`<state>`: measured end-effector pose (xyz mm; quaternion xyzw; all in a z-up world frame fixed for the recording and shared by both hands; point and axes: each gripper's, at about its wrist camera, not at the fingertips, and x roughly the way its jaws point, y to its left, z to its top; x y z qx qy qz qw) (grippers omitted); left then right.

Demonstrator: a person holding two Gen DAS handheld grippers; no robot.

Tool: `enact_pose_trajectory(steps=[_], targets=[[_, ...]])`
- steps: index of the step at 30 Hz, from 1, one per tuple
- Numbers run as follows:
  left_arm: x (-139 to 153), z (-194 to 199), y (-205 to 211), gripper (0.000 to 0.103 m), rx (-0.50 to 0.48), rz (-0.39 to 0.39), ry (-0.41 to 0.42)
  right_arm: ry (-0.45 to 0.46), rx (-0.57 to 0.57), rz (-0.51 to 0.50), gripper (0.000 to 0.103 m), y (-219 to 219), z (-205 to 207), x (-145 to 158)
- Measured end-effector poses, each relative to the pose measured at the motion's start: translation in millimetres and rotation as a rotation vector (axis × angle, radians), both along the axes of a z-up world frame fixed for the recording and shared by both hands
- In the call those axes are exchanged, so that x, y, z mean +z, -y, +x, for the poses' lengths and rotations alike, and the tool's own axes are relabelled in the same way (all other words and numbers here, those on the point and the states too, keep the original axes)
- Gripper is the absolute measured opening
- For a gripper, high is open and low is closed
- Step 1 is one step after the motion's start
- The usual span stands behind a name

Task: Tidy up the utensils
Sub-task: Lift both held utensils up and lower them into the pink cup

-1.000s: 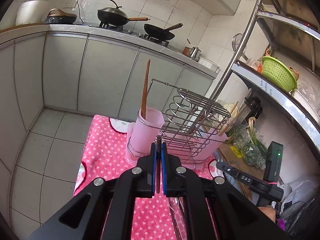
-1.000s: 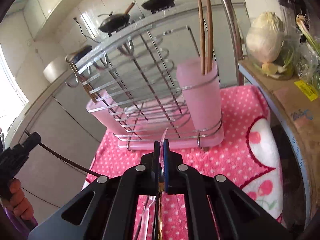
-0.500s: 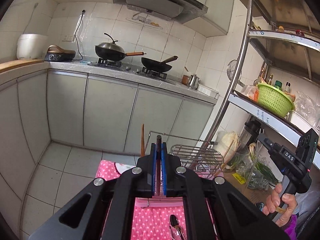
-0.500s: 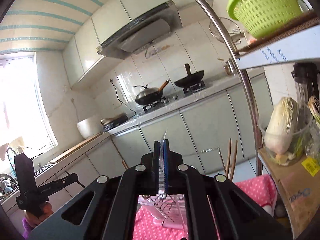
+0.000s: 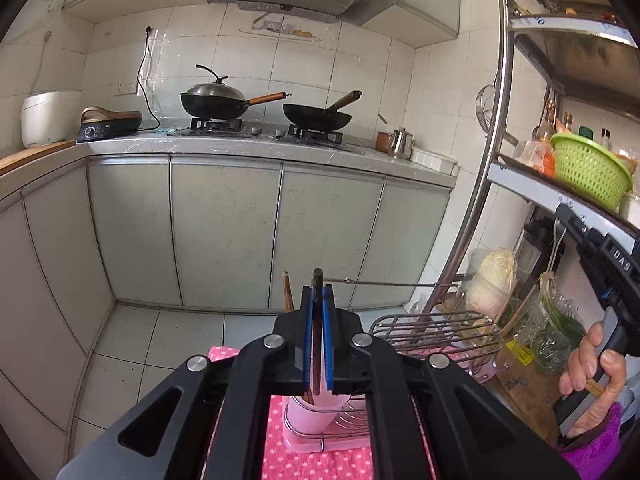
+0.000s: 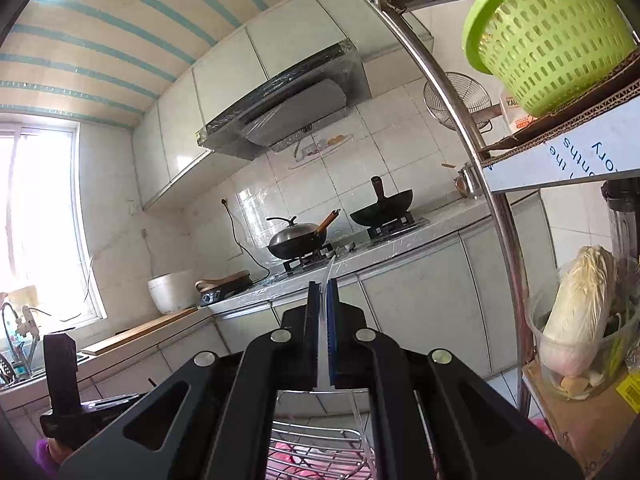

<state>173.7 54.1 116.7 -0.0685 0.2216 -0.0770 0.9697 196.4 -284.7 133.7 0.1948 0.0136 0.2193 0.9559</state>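
Observation:
My left gripper (image 5: 317,304) is shut on a dark brown chopstick (image 5: 317,344) held upright over the pink cup (image 5: 316,410) at the left end of the wire utensil rack (image 5: 436,330). Another wooden chopstick (image 5: 287,292) stands in that cup. My right gripper (image 6: 323,300) is shut on a thin clear plastic utensil (image 6: 329,270), high above the rack (image 6: 316,446). From the left wrist view the right gripper body shows at the right edge, its fingers hidden.
The rack stands on a pink dotted cloth (image 5: 316,464). A metal shelf post (image 5: 480,184) rises at the right, with a green basket (image 5: 588,170) and a cabbage (image 5: 492,276). Kitchen counter with two woks (image 5: 216,100) lies beyond.
Both grippers have lifted and tilted up, each with its utensil. The rack and cloth have dropped to the bottom of both views.

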Motion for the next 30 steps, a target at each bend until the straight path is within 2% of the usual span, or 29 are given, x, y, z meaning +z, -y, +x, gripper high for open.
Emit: enact_pose_trajectory(steps=[5,12,23,26,29,30], targets=[[-27,19,1,0.004,-0.003,-0.005,-0.074,0.027,-0.016,-0.003,0.004,4,6,-12],[-45,27,2,0.004,-0.013,-0.016,-0.108,0.036,-0.043,-0.029,0.004,4,17,-38],[-64,31,4,0.004,-0.011,-0.020,-0.162,-0.141,-0.050,-0.002,0.004,10,10,-81],[-69,32,8,0.004,-0.002,0.003,-0.175,-0.200,-0.052,0.008,0.004,11,7,-95],[-73,34,8,0.009,0.013,0.015,-0.202,-0.244,-0.058,0.003,0.004,12,3,-106],[-74,35,6,0.014,0.013,0.007,-0.219,-0.263,-0.058,-0.005,0.004,11,3,-109]])
